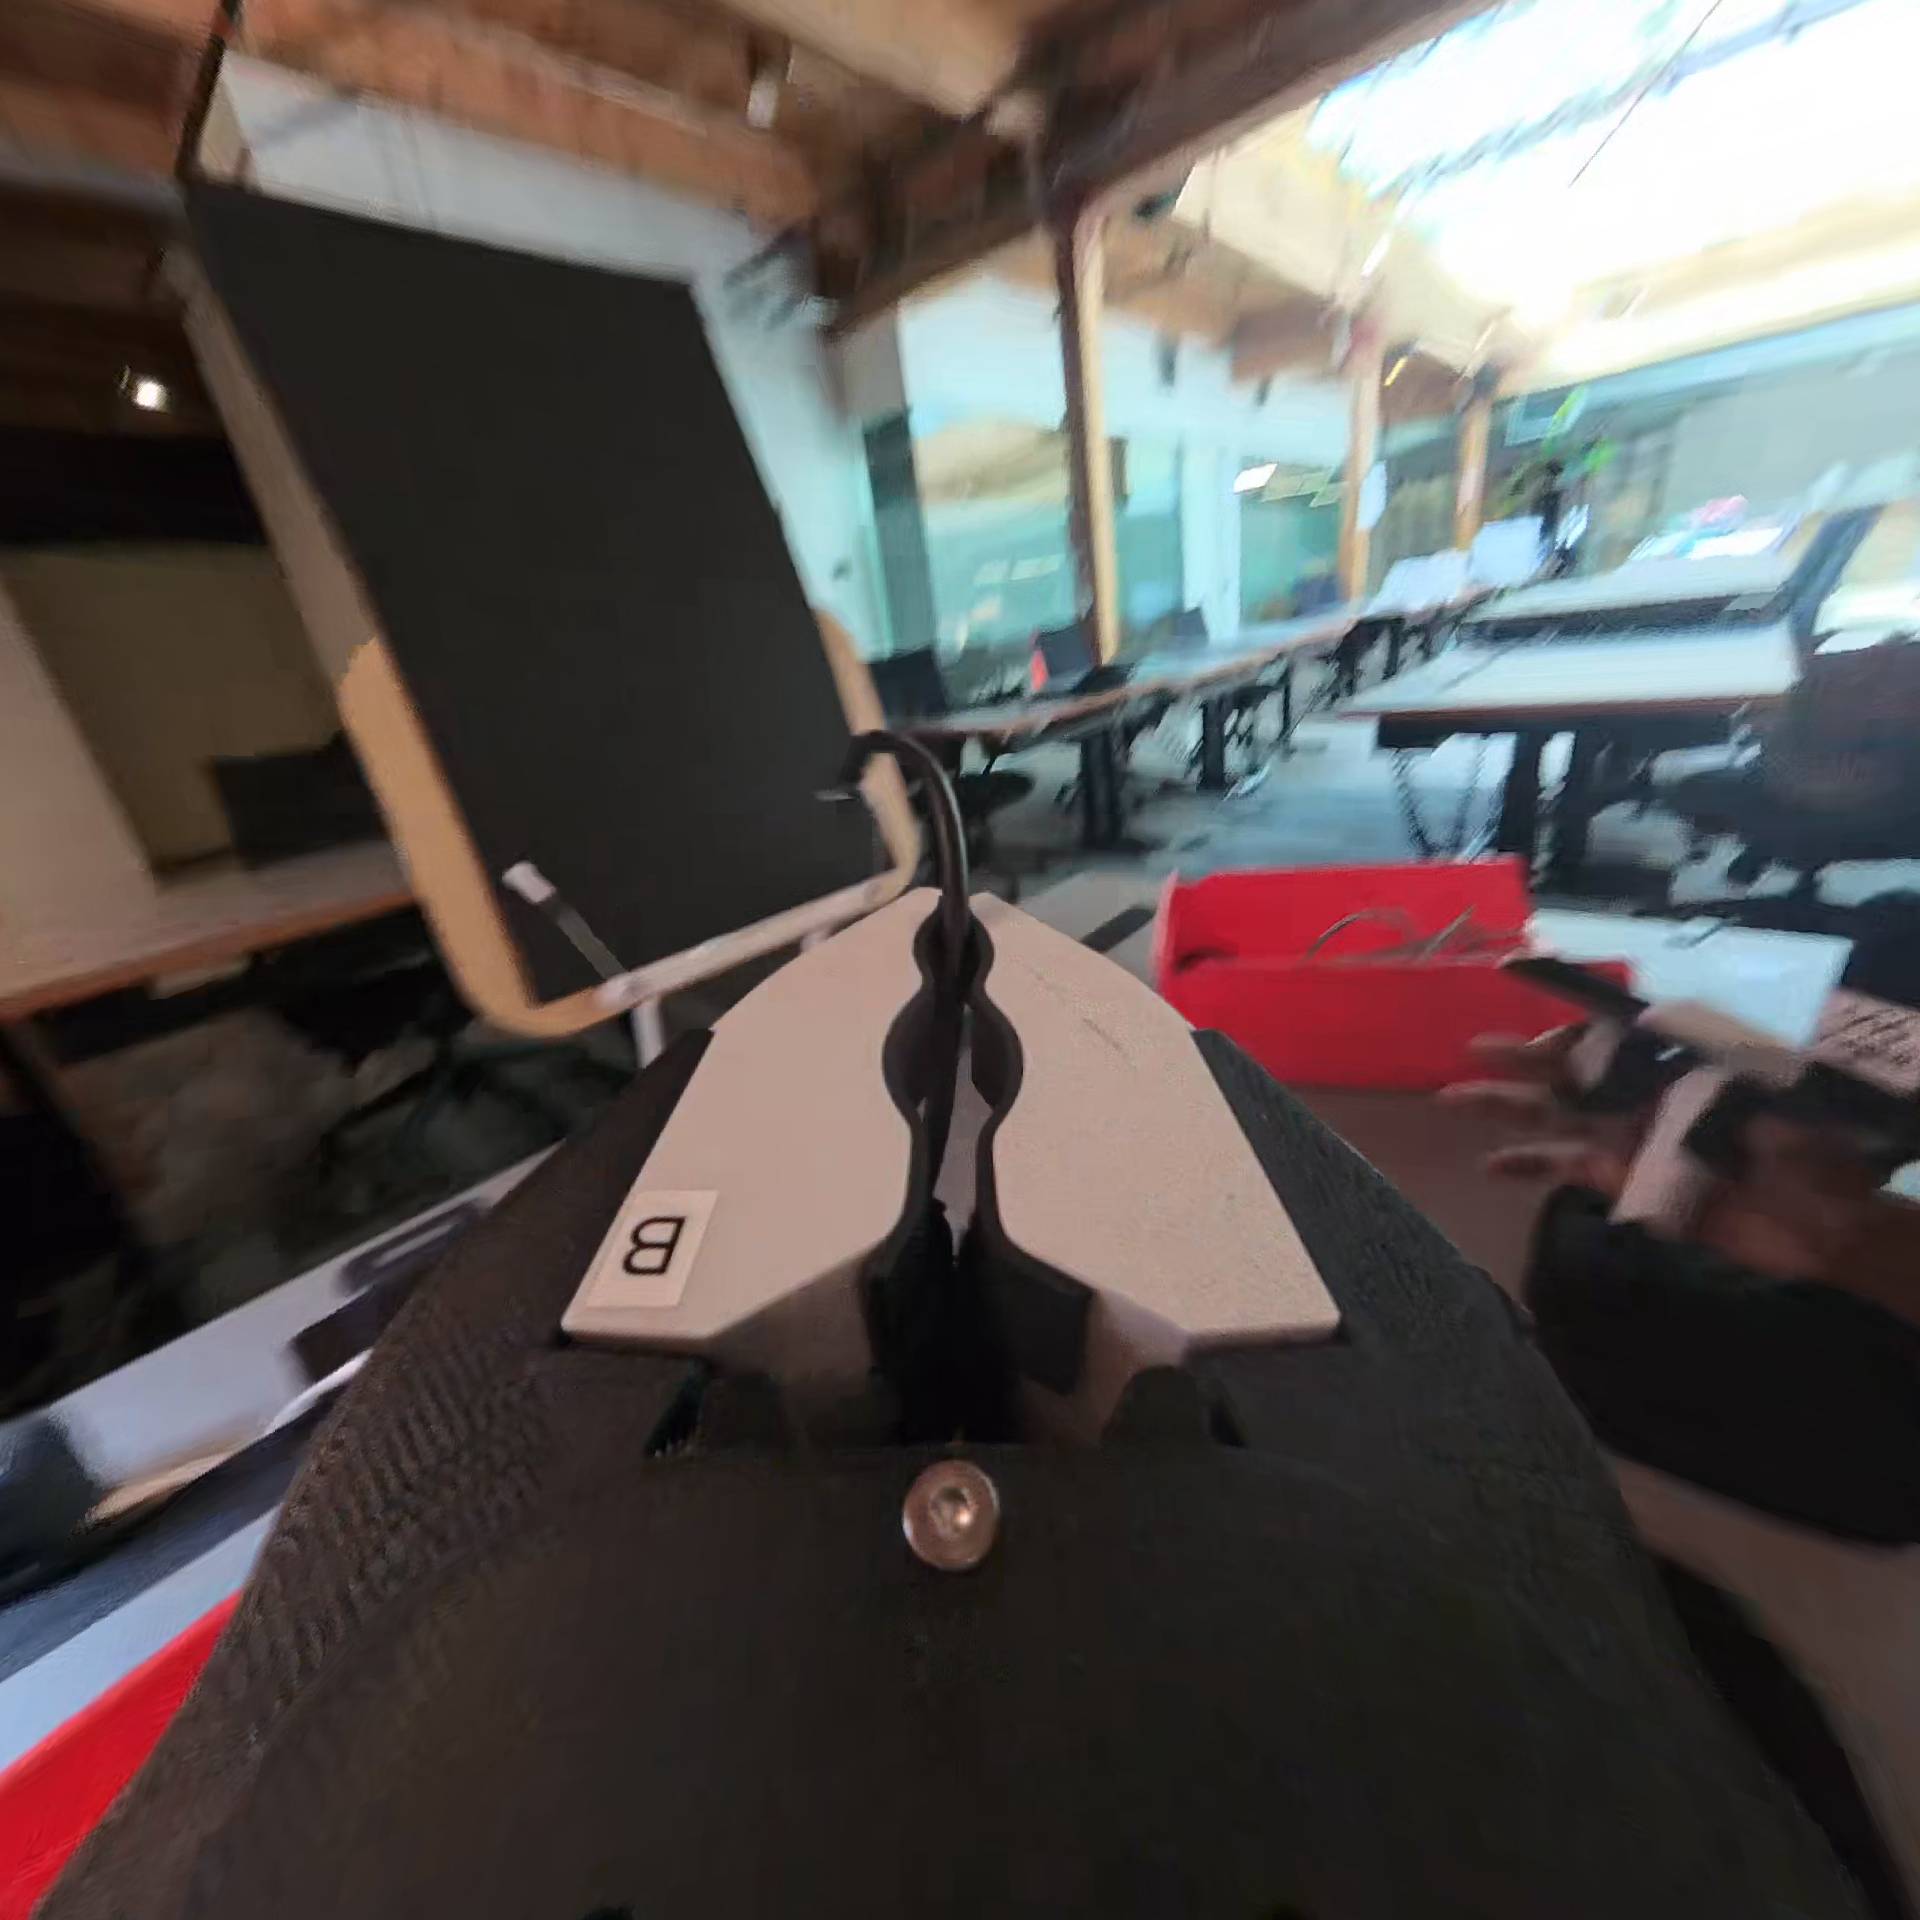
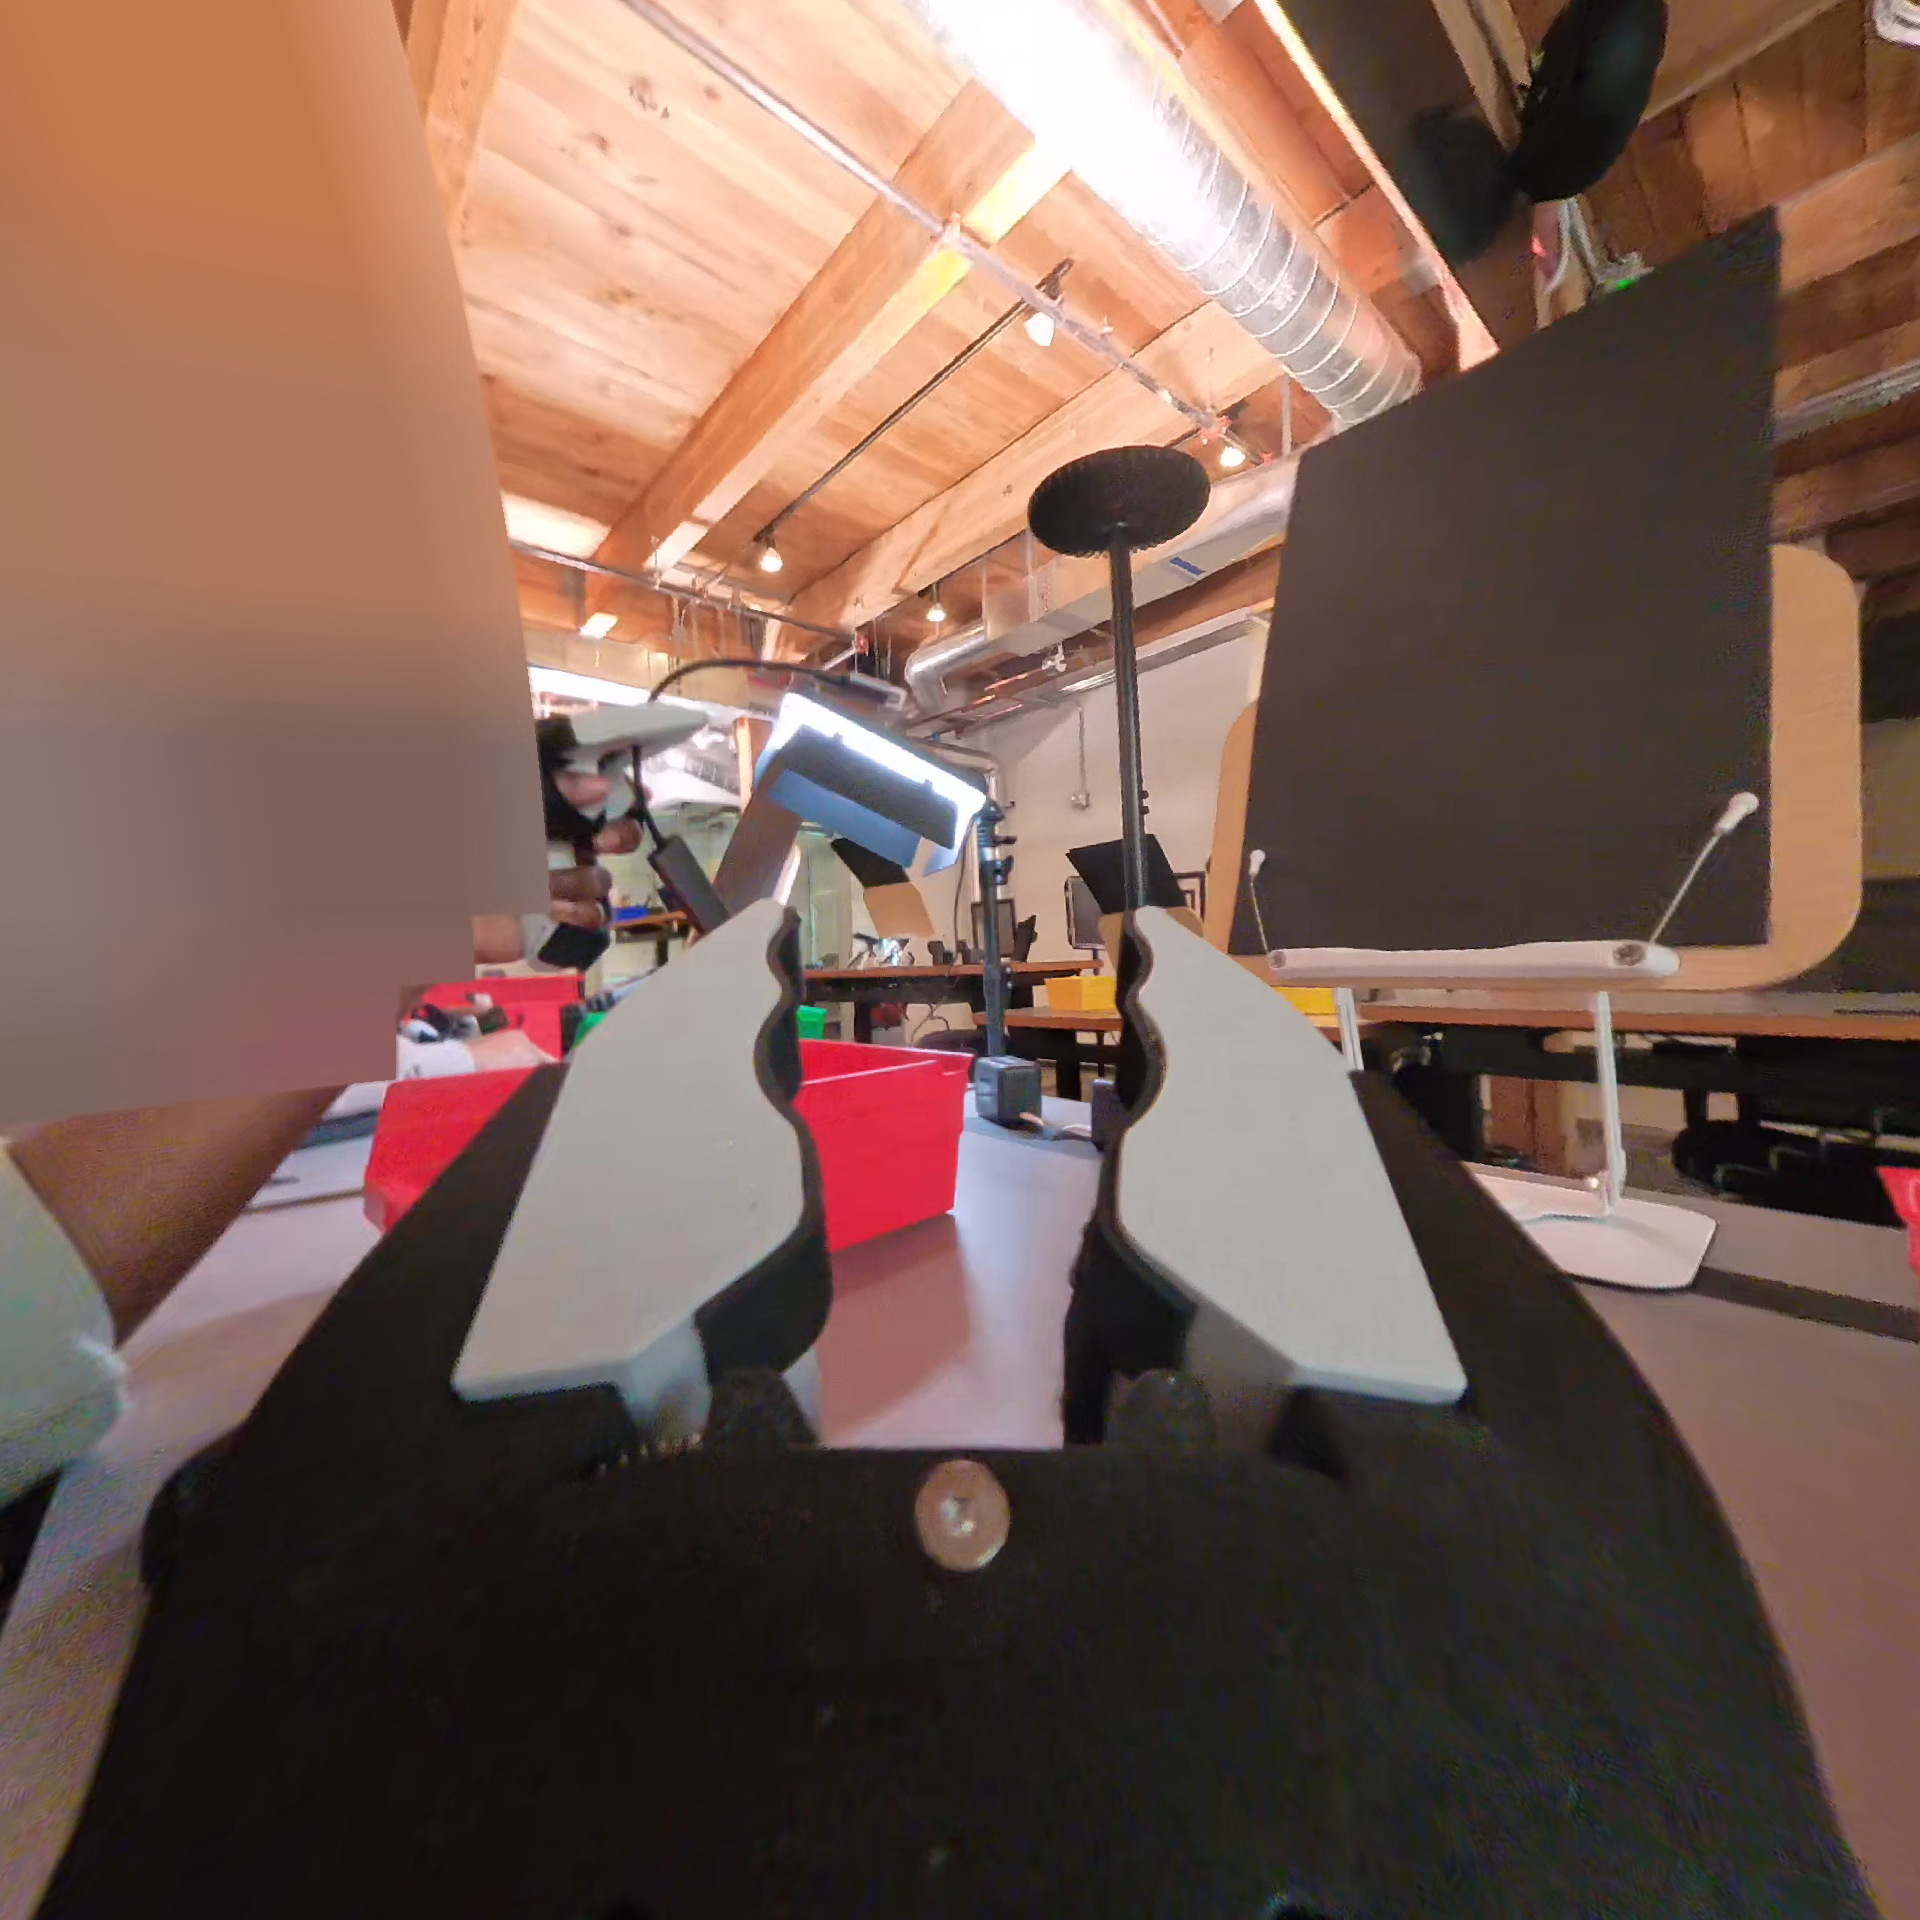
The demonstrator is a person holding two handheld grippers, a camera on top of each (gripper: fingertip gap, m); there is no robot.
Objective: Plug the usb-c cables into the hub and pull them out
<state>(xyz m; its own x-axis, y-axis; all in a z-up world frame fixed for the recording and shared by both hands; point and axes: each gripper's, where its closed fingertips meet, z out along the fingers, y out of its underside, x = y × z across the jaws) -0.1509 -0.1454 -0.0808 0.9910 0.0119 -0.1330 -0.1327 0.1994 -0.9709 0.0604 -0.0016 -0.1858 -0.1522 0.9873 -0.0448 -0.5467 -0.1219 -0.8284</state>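
Observation:
My left gripper (image 1: 954, 920) is shut on a thin black cable (image 1: 940, 810). The cable arcs up out of the fingertips and curls left to its free end. In the right wrist view the left gripper (image 2: 634, 727) is held high in the air at the left. The cable (image 2: 727, 665) loops from it to the right, and a slim dark box, seemingly the hub (image 2: 681, 868), hangs below it. My right gripper (image 2: 961, 935) is open and empty, low over the grey table (image 2: 1766, 1455). The left wrist view is motion-blurred.
A red bin (image 2: 883, 1122) stands on the table just ahead of the right gripper; it also shows in the left wrist view (image 1: 1351, 997). A black board on a white stand (image 2: 1507, 675) is at the right. A black pole with a disc top (image 2: 1127, 727) and a small charger block (image 2: 1003, 1086) stand behind. There is about 30 cm between the tips of the two grippers.

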